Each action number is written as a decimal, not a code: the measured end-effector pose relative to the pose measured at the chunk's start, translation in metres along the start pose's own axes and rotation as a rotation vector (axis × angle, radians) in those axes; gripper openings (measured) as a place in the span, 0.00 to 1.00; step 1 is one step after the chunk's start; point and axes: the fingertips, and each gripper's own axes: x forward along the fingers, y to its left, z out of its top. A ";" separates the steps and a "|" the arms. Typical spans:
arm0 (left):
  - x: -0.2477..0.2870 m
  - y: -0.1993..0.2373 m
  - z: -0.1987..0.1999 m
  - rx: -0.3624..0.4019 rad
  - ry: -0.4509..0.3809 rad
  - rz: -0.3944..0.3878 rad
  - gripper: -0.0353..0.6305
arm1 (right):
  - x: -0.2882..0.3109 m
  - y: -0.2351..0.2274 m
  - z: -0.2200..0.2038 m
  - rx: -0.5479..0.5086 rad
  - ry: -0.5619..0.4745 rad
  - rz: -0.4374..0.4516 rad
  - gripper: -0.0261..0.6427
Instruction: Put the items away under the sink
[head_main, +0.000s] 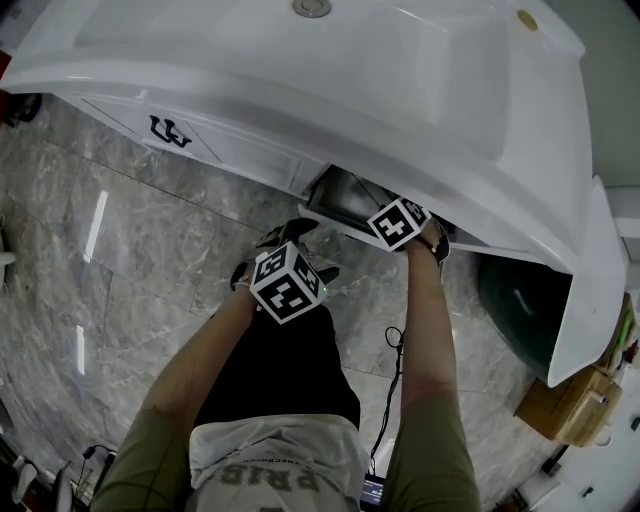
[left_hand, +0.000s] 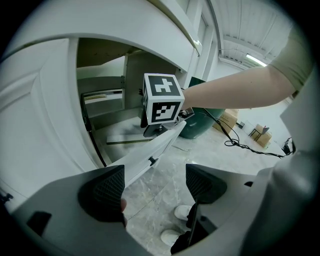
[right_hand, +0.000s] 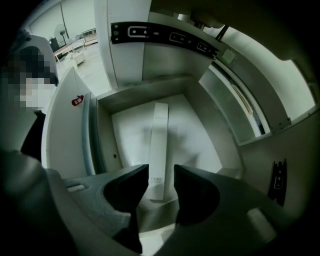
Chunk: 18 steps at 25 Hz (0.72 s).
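The drawer (head_main: 345, 200) under the white sink (head_main: 300, 60) stands pulled out. My right gripper (head_main: 400, 222) reaches down into it. In the right gripper view a long white box (right_hand: 159, 145) lies lengthwise over the pale drawer floor (right_hand: 200, 135). The right gripper (right_hand: 161, 187) has its jaws narrowed onto the sides of the box's near end. My left gripper (head_main: 292, 236) hangs in front of the drawer. It is open (left_hand: 155, 182), with only floor between its fingers. It looks at the drawer front (left_hand: 150, 152) and the right gripper's marker cube (left_hand: 162, 97).
A dark green bin (head_main: 520, 300) stands right of the vanity, with a cardboard box (head_main: 565, 405) beyond it. A black cable (head_main: 392, 370) trails over the marble floor. A black slide rail (right_hand: 165, 34) runs along the cabinet wall. My shoes (left_hand: 182, 212) show below the left jaws.
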 end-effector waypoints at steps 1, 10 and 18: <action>-0.001 0.001 0.001 -0.002 0.001 0.000 0.61 | -0.001 -0.001 0.001 0.002 -0.004 0.001 0.26; -0.013 0.000 0.015 -0.015 0.013 -0.010 0.61 | -0.025 -0.003 0.006 0.028 -0.057 -0.026 0.26; -0.054 -0.001 0.038 -0.036 0.017 0.003 0.61 | -0.078 0.016 0.023 0.121 -0.234 -0.090 0.26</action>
